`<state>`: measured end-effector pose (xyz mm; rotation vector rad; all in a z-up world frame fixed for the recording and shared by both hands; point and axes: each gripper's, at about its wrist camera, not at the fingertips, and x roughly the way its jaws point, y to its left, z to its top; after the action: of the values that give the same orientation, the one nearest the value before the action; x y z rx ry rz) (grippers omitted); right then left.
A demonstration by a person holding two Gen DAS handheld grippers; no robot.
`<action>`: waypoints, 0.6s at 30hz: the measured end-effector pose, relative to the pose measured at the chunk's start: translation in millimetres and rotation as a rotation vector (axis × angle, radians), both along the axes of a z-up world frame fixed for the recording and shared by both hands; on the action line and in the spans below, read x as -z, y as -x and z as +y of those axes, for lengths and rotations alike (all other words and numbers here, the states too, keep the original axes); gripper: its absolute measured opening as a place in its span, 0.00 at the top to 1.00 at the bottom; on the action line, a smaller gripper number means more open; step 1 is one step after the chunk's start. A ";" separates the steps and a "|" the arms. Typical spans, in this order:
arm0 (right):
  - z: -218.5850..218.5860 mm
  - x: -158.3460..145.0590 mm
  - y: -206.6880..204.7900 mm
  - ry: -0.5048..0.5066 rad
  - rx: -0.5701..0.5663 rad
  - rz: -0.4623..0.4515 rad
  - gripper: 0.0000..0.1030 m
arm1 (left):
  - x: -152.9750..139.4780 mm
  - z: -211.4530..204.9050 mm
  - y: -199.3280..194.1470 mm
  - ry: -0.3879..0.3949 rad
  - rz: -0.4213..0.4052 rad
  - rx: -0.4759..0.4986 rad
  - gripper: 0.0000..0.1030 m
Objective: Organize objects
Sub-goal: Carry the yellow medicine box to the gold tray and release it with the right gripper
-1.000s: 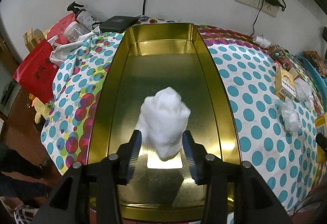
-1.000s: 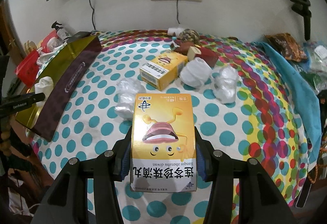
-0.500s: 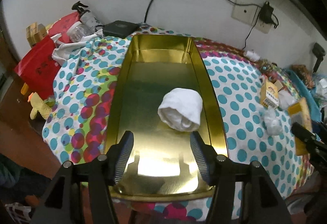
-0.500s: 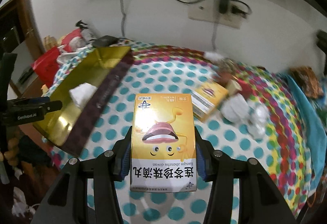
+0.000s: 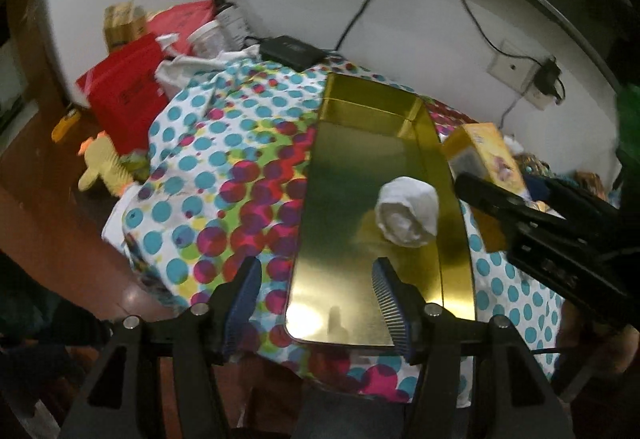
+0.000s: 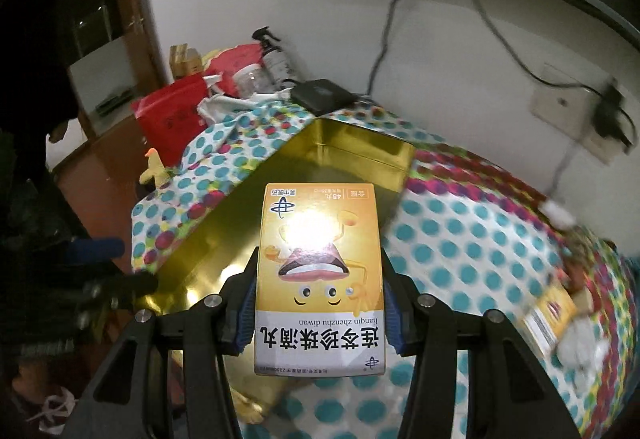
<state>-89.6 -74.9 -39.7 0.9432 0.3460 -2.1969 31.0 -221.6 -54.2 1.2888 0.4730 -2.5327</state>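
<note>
A long gold tin (image 5: 348, 175) lies open on the dotted cloth, with a white rolled bundle (image 5: 408, 213) resting inside near its right wall. My left gripper (image 5: 316, 291) hangs open above the tin's near end, nothing between its fingers. My right gripper (image 6: 318, 303) is shut on a yellow medicine box (image 6: 320, 271) with a cartoon face, held over the gold tin (image 6: 360, 155). In the left wrist view the same yellow box (image 5: 484, 155) and the right gripper's black frame come in from the right, just past the tin's right wall.
A black device (image 5: 290, 49), a spray bottle (image 5: 228, 13), a jar and a red bag (image 5: 128, 91) crowd the table's far left. Another yellow box (image 6: 550, 319) and white bundles lie at the right. A wall socket (image 6: 568, 107) with cables sits behind.
The left gripper let go of the white bundle into the tin, opened and drew back. The right gripper carried the yellow box left from the table's middle to over the tin.
</note>
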 end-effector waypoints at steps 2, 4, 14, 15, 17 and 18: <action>-18.7 4.5 5.3 -0.017 -0.013 -0.024 0.54 | 2.1 -7.7 -3.6 -0.013 -0.003 -0.018 0.42; -33.7 9.4 10.4 -0.034 -0.017 -0.050 0.53 | 3.3 -12.2 -6.5 -0.013 -0.003 -0.027 0.42; -73.7 39.5 25.6 -0.106 -0.013 -0.125 0.53 | 12.9 -24.6 -10.4 -0.029 -0.021 -0.047 0.43; -74.7 41.1 26.2 -0.109 -0.011 -0.127 0.53 | 13.8 -24.6 -10.2 -0.033 -0.023 -0.044 0.42; -75.7 42.4 27.5 -0.113 -0.009 -0.130 0.53 | 14.0 -24.5 -10.1 -0.035 -0.021 -0.041 0.42; -76.5 42.7 27.9 -0.115 -0.006 -0.129 0.53 | 14.1 -24.4 -10.1 -0.036 -0.020 -0.040 0.42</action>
<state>-117.5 -151.4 -82.4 1.1390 0.4169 -2.1167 41.1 -246.0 -68.3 1.3020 0.5375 -2.4872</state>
